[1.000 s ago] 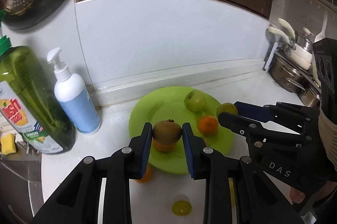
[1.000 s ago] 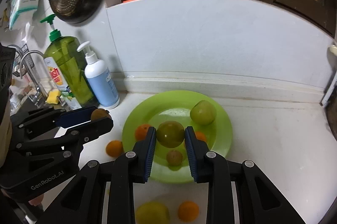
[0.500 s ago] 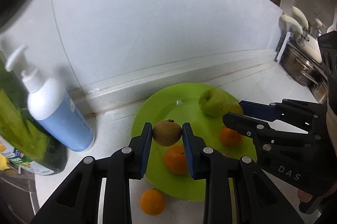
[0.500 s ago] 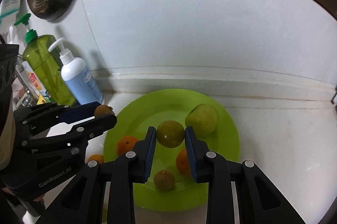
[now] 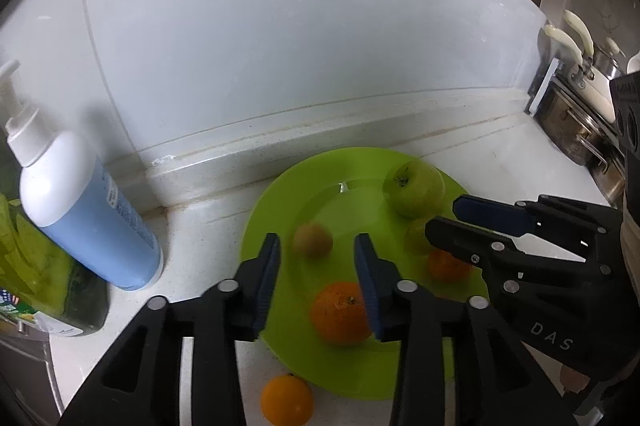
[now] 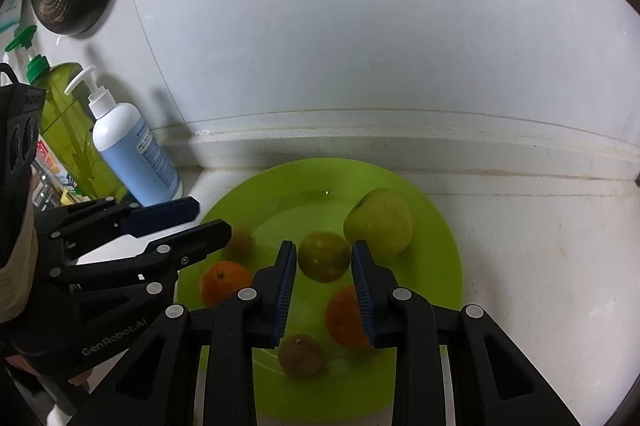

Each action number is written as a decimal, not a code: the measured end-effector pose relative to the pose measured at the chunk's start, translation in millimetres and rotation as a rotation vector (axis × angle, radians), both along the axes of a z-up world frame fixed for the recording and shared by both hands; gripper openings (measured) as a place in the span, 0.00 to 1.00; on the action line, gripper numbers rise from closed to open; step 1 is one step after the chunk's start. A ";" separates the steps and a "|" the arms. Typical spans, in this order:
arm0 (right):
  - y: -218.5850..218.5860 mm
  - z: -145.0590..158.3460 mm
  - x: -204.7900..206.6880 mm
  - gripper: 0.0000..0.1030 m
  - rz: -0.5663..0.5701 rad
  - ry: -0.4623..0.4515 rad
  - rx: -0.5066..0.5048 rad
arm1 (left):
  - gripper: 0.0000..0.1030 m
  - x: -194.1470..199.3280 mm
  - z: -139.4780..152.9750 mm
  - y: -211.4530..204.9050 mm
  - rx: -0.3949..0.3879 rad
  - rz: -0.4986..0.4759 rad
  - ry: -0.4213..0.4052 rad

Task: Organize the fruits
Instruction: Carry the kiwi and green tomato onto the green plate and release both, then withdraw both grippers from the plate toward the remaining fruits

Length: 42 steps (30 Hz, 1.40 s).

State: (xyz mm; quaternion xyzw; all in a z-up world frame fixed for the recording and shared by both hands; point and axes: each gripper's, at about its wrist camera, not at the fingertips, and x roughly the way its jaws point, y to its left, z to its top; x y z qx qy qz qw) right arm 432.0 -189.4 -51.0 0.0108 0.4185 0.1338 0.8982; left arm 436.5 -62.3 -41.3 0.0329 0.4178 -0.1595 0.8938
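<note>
Left wrist view: left tool (image 5: 316,258) opening, brown kiwi (image 5: 312,240) loose over lime-green round plate (image 5: 280,202) — right tool (image 6: 324,262) clamps greenish round fruit (image 6: 324,256); small orange mandarin (image 5: 286,399) waits on desk, lower centre.

Left hand-held gripper (image 5: 316,258) angled downward, jaws opening; right hand-held gripper (image 6: 324,262) angled downward, jaws clamped.

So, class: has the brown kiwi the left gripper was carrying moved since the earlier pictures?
Yes. The kiwi has left the opening left gripper and dropped toward the green plate, away from the pads.
</note>
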 end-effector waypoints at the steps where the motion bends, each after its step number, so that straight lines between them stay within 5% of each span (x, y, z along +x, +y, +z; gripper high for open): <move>1: 0.2 0.8 -1.1 0.29 0.000 -0.002 0.003 | 0.40 -1.6 1.3 0.8 0.000 0.002 -0.003; 12: -1.8 28.1 -29.7 0.32 -0.005 -0.060 0.020 | 0.45 -36.9 37.7 12.2 -0.002 0.034 -0.075; 22: -8.1 71.2 -78.7 0.47 -0.040 -0.163 0.002 | 0.55 -88.7 75.4 20.0 0.001 0.041 -0.160; 42: -3.0 71.7 -168.8 0.47 -0.045 -0.171 -0.032 | 0.61 -177.1 69.0 25.5 0.040 0.065 -0.184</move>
